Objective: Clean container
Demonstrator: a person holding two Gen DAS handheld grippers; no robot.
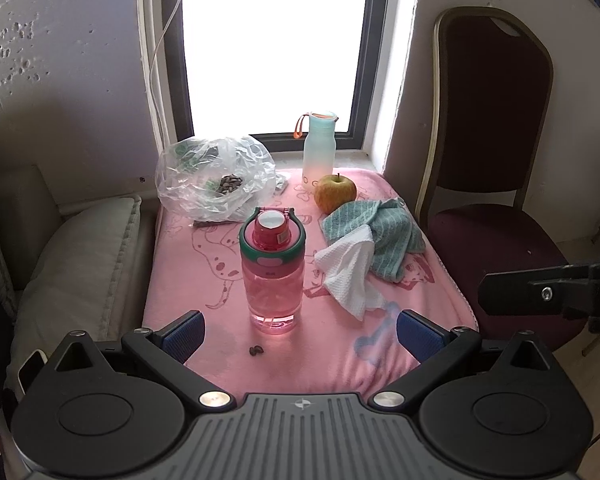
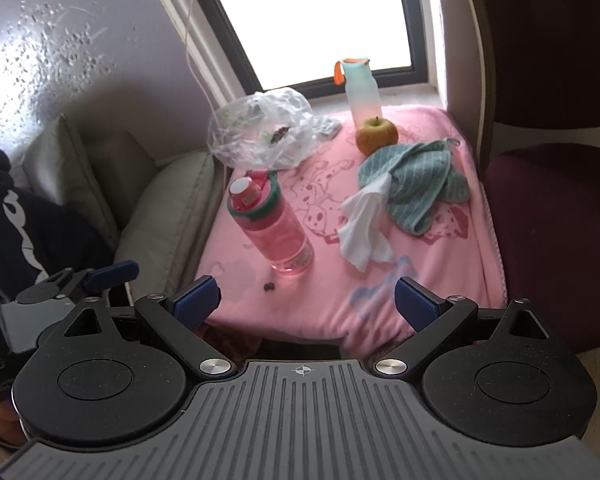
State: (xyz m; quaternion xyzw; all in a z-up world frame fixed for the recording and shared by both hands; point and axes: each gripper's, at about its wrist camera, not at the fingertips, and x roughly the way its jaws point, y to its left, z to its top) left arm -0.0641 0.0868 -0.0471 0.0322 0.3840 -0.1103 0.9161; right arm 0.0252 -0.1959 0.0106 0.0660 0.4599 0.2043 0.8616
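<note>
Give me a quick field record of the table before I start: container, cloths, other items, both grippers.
container: pink bottle, upright, lid on, near front centre of the pink blanket
cloths: white cloth lying partly on the teal striped towel, right of the bottle
other items: apple, pastel bottle by the window, plastic bag, dark crumbs in front of the bottle
left gripper: fingers open, empty, short of the bottle
right gripper: fingers open, empty

Pink translucent bottle point(image 1: 272, 280), upright on pink blanket, green-rimmed lid closed with red cap on top, white cloth point(image 1: 350, 276) crumpled just right of it, overlapping striped teal towel point(image 1: 384, 236)
</note>
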